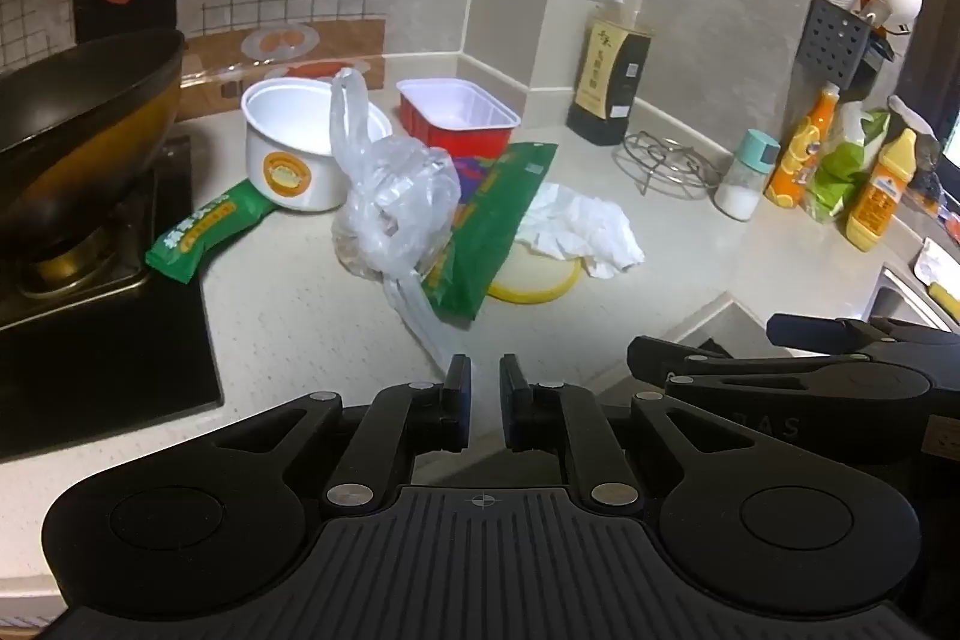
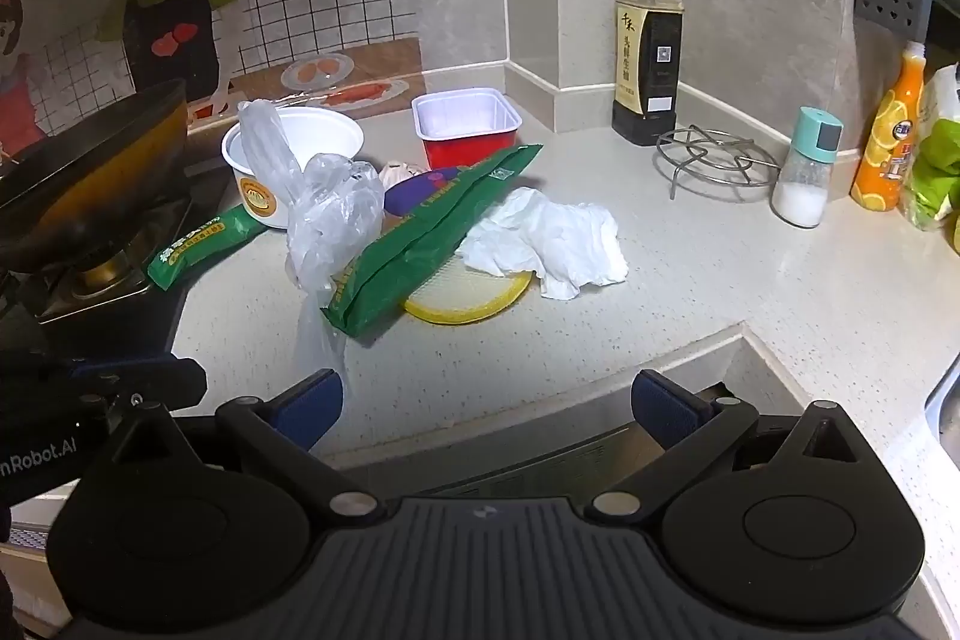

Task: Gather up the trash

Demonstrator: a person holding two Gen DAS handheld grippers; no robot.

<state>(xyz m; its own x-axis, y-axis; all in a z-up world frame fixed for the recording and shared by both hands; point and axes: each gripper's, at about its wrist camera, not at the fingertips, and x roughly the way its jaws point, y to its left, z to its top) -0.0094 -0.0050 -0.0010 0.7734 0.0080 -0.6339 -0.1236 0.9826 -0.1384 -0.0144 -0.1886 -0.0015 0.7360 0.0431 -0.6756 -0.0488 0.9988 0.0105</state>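
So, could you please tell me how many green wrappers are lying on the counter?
2: a small green wrapper beside the white cup, and a large green wrapper overlapping the yellow lid.

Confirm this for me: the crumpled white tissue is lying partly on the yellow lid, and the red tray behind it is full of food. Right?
Not quite. The crumpled white tissue does lie partly on the yellow lid, but the red tray is empty; the right wrist view shows its bare white inside.
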